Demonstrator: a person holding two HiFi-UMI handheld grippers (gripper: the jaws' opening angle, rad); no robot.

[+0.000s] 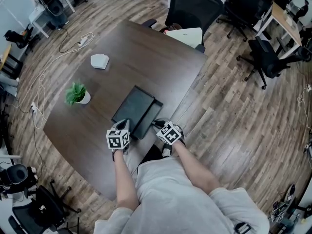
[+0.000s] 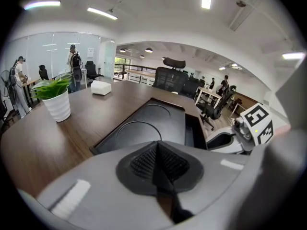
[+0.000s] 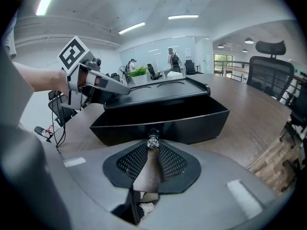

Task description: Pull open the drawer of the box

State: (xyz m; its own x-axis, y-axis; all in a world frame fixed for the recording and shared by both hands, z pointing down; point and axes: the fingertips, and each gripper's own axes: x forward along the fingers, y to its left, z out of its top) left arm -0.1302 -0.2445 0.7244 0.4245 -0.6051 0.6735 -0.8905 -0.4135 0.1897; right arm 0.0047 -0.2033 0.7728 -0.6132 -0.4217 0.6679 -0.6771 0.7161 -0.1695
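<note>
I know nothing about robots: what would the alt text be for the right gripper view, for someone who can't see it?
The right claw pinches the small clear knob on the front of a black drawer, which stands pulled out of a flat black box on a brown wooden table. At left, the left claw sits at the box's top edge.

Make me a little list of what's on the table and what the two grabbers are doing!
table: dark wood table
box: black box lying flat on the table
drawer: drawer partly pulled out
right gripper: jaws closed on the drawer knob
left gripper: jaws together, holding nothing, at the box's near end
also there: potted plant, small white object
</note>
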